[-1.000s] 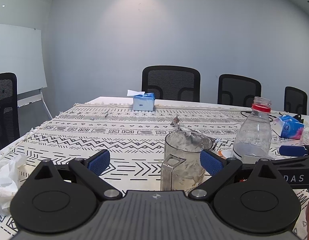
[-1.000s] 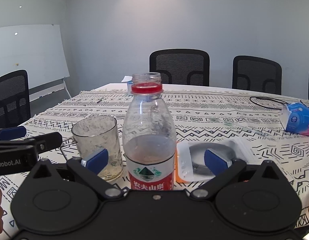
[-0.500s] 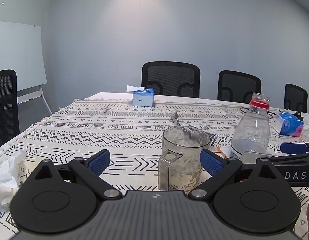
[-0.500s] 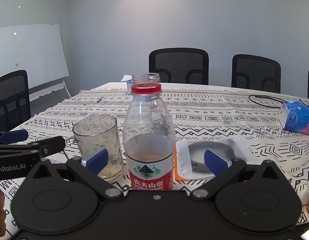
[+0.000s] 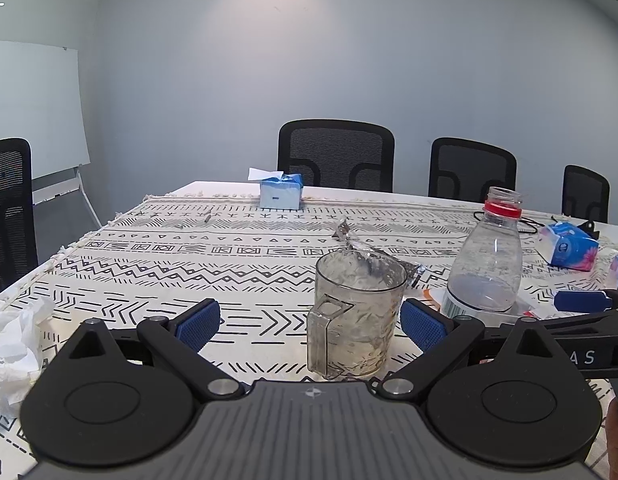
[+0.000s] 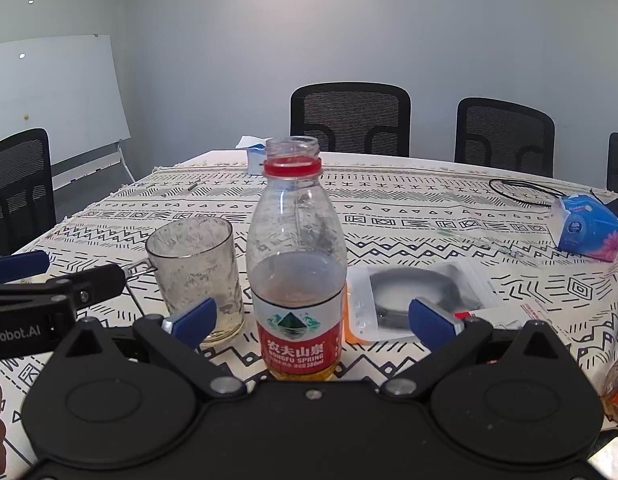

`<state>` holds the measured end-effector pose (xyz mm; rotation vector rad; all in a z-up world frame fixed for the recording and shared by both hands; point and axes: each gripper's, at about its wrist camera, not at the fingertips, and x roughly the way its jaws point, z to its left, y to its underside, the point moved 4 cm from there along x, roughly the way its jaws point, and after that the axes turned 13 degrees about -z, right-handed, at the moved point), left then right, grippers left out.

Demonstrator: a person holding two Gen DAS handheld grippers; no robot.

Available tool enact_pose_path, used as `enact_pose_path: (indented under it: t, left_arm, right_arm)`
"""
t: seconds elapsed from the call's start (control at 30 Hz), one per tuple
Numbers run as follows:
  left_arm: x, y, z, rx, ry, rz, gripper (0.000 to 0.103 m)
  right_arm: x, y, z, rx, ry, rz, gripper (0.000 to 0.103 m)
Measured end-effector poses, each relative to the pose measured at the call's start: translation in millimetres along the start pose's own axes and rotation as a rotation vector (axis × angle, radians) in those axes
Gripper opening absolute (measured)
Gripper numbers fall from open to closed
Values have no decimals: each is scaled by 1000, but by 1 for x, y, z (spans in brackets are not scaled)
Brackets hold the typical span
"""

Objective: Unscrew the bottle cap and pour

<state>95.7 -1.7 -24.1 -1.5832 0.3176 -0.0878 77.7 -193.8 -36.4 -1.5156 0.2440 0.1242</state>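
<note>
Bottle (image 6: pixel 296 264) upright btwn spread right tool (image 6: pixel 311 320) fingers, untouched; left tool (image 5: pixel 309 322) spread too.

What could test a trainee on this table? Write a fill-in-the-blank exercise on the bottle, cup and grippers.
1. The bottle stands upright with its cap ____.
2. The ring around the bottle's neck is ____.
3. The cup sits between the fingers of the ____ gripper.
4. The right gripper is ____ around the bottle.

Missing words: off; red; left; open
</note>
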Motion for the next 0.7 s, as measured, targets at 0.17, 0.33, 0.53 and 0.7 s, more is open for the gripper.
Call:
enact_pose_path:
  t: [0.17, 0.33, 0.53, 0.7]
  left_arm:
    - [-2, -1, 0, -6, 0, 1, 98]
    - [-2, -1, -2, 5, 0, -2, 98]
    - [-2, -1, -3, 6, -1, -1, 98]
    - [-3, -2, -5, 11, -4, -2, 98]
  right_arm:
    - [-2, -1, 0, -4, 2, -2, 103]
    - [-2, -1, -1, -3, 4, 1, 103]
    - [-2, 0, -1, -3, 6, 2, 103]
    - [-2, 0, -2, -3, 8, 1, 103]
